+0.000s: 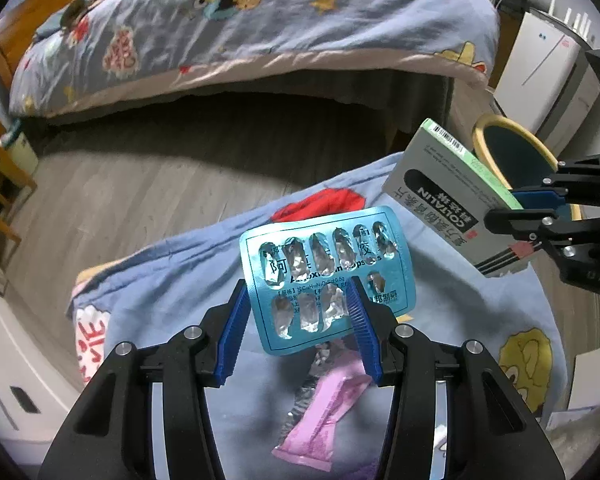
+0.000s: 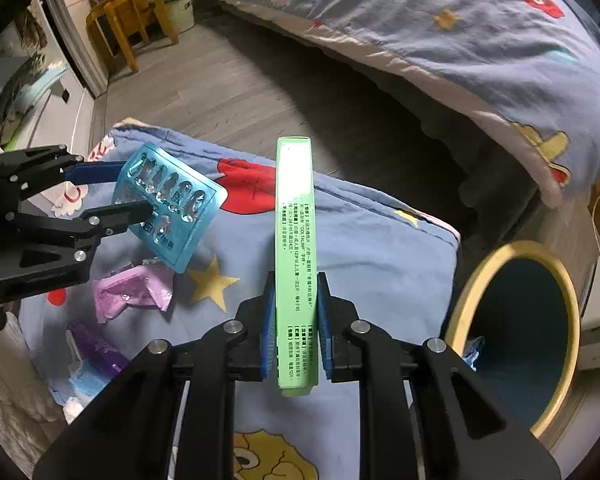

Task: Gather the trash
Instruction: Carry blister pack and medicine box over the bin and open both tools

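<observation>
Left wrist view: left gripper [image 1: 300,304] clamped on an empty blue blister pack [image 1: 324,276]; the blue pads [image 1: 236,332] press its two side edges, foil side toward the camera, all pockets burst; pack held clear above the blue cartoon-print cushion [image 1: 180,280]. On the cushion directly below the pack: a pink sachet [image 1: 320,420] with torn silver foil, lying flat. At right, the right gripper [image 1: 540,204] grips a grey medicine box [image 1: 452,200] with a green edge, tilted; behind the box, the yellow-rimmed bin [image 1: 512,148], dark inside, standing on the grey wood floor [image 1: 140,184]. Bed with matching cartoon duvet [image 1: 240,28] across the top of the view; wooden chair partly visible at far left.

Right wrist view: right gripper [image 2: 296,320] clenched on the medicine box [image 2: 296,220], seen edge-on; green side face with printed text toward the camera; pads flat against the two broad faces; box lifted off the cushion [image 2: 380,248]. Bin [image 2: 476,280] just beside the cushion at lower right; some blue plastic visible inside it. At left, the left gripper [image 2: 136,188] holds the blister pack [image 2: 168,204], tilted, above the cushion. Lying on the cushion under it: the crumpled pink sachet [image 2: 132,292]; nearer the cushion's left edge, a purple wrapper [image 2: 96,352] and a small blue-white scrap, kind unclear. Duvet [image 2: 420,20] at top right; wooden chair [image 2: 132,12] at top left.
</observation>
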